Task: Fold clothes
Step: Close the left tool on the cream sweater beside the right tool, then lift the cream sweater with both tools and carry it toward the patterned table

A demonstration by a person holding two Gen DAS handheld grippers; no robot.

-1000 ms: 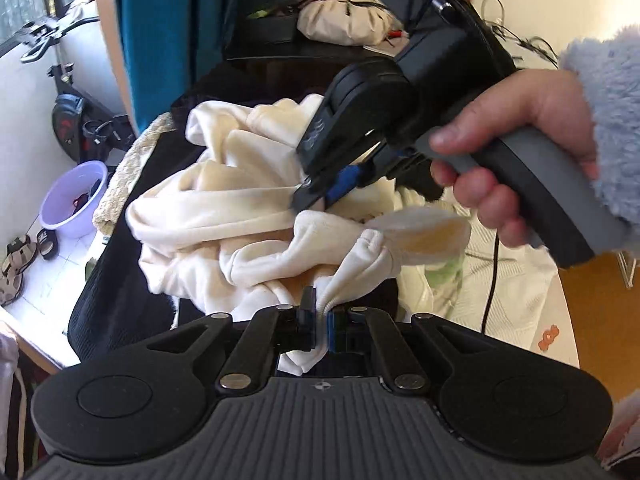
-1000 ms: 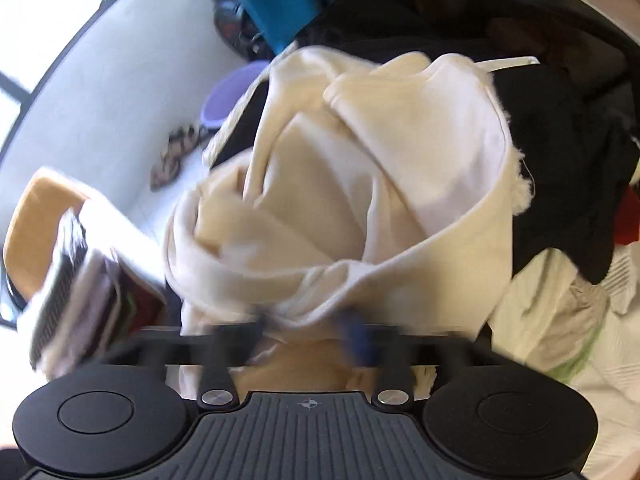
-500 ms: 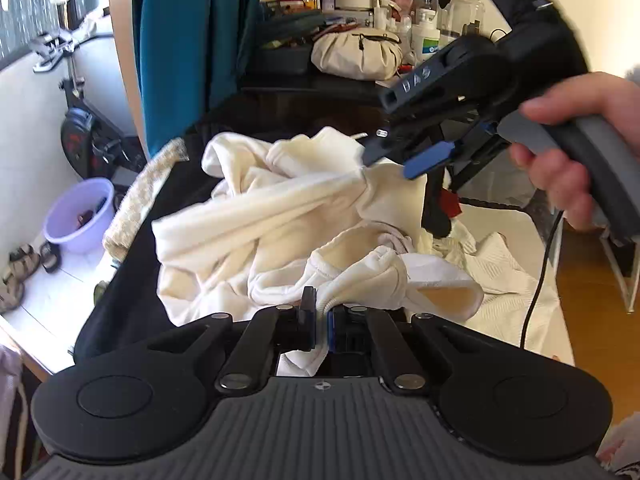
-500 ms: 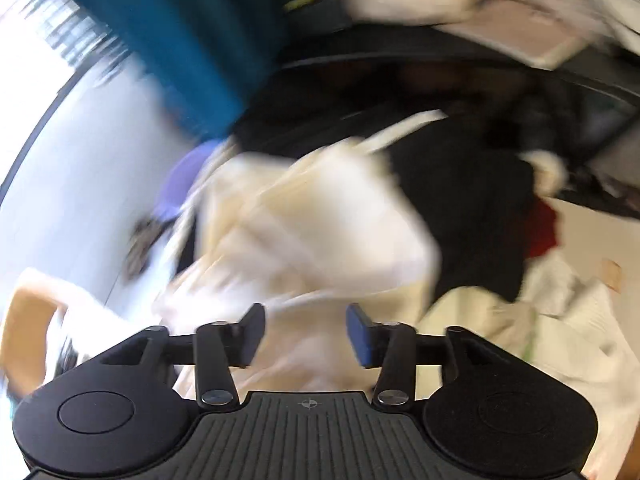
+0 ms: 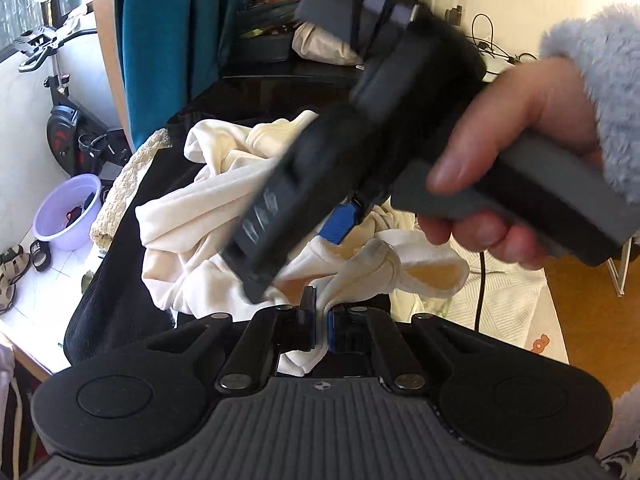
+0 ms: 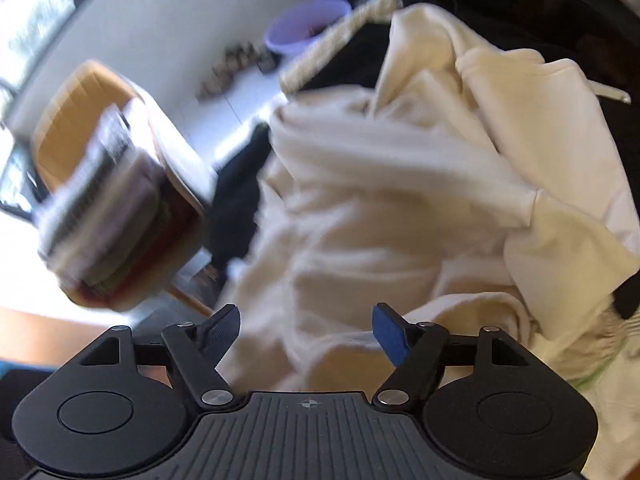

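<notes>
Cream clothing (image 5: 224, 216) lies in a soft, crumpled heap on top of dark cloth (image 5: 108, 304), and it is not folded; it is bunched, with rolls and loose flaps going every way.

Nearest in the left view, the left gripper (image 5: 319, 322) has its two fingers pinched tight on a thick ribbed edge of the cream clothing. It looks like a cuff or a hem. Holding that edge likely keeps one end in place so the rest can be pulled straight.

Just past it, the right gripper (image 6: 306, 332) hangs low over the heap with its fingers spread wide and nothing between them. In its own view there is only cream cloth in the gap below. A hand (image 5: 508, 152) in a fluffy grey sleeve (image 5: 596, 80) holds its handle. My guess is that it is hunting for another edge to grab.

The cloth looks thick, soft and floppy, so it will sag and slip.

Farther off, to the left, a purple bowl (image 5: 70, 216) sits on the pale floor. A teal curtain (image 5: 172, 40) hangs behind, beside a crowded shelf.
</notes>
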